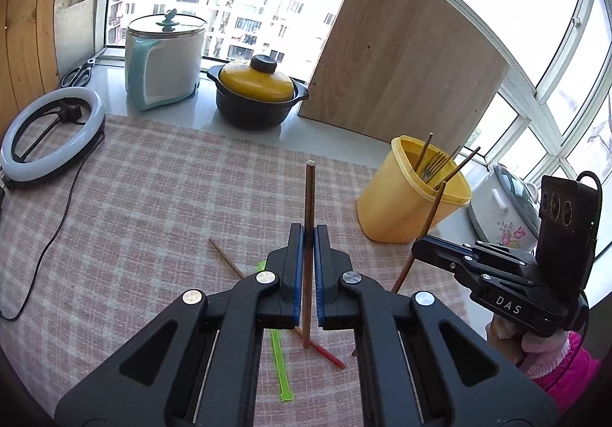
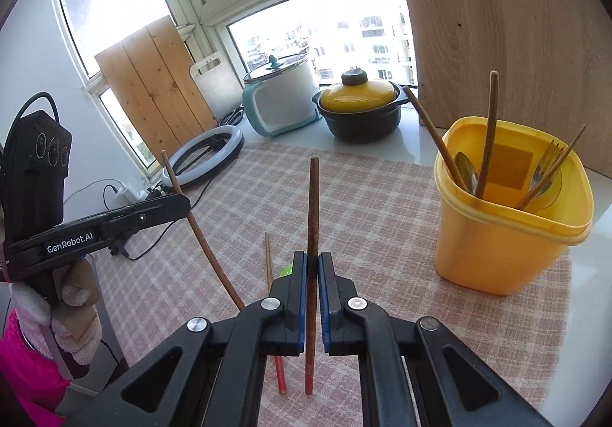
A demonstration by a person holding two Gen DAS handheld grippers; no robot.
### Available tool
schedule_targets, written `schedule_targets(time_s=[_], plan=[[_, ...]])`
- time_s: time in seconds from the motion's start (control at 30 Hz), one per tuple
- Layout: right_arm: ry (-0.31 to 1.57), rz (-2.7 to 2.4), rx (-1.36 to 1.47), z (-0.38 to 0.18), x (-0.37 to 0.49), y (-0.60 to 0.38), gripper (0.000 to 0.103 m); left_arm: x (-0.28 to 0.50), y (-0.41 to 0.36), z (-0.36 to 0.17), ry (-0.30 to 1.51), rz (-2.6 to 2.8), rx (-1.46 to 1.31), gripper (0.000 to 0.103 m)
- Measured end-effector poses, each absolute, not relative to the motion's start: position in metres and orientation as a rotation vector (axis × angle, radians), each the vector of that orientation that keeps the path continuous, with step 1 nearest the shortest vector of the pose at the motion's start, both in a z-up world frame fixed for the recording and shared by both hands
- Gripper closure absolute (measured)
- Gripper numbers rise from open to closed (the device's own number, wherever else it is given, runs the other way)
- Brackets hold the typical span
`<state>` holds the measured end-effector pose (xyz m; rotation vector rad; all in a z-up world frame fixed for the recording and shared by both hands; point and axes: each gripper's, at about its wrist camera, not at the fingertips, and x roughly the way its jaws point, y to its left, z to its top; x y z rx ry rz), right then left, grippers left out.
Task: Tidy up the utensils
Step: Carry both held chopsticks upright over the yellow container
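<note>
While both tools are busy, each one is pinching a long stick. The left tool is clenched on a thin brown wooden chopstick that stands almost straight up between its blue pads. This stick is dark brown with a pale flat top, and its low end hangs above the pink and white checked cloth on the tabletop.

Under that tool lie three loose sticks on the cloth: a thin brown chopstick with a red end, a bright green flat plastic stick, and a red tip that looks like the end of the thin one.

To the right, the right tool is clenched on another dark brown wooden chopstick with a red bottom tip. It also stands upright, and its red end hangs above the cloth.

Further right stands a yellow plastic tub, near the edge of the cloth. Inside it lean three brown chopsticks, a metal spoon and a metal fork. They all rest against the rim.

Behind, along the window sill, sit a white ring light, a white and blue pot with a glass lid, a black pot with a yellow lid and a big wooden board.
</note>
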<state>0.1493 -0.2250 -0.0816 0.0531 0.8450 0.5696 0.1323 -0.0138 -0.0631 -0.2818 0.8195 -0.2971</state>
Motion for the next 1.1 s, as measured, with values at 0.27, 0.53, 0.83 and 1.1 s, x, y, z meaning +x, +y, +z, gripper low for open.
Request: schedule_targets(time_s=[0.27, 0.53, 0.83, 1.1], plan=[[0.767, 0.536, 0.05, -0.061, 0.13, -0.243, 0.1, 0.126, -0.035, -0.046, 0.786, -0.345, -0.251, 0.1], [0.708, 0.481, 0.088, -0.041, 0.124, -0.271, 0.1, 0.128, -0.049, -0.028, 0.744, -0.392, -0.254, 0.1], [0.643, 0.379, 0.117, -0.014, 0.124, -0.317, 0.1, 0.147, -0.062, -0.006, 0.689, -0.432, -0.261, 0.1], [0.585, 0.29, 0.119, 0.012, 0.126, -0.351, 0.1, 0.181, -0.056, 0.01, 0.643, -0.396, -0.277, 0.1]])
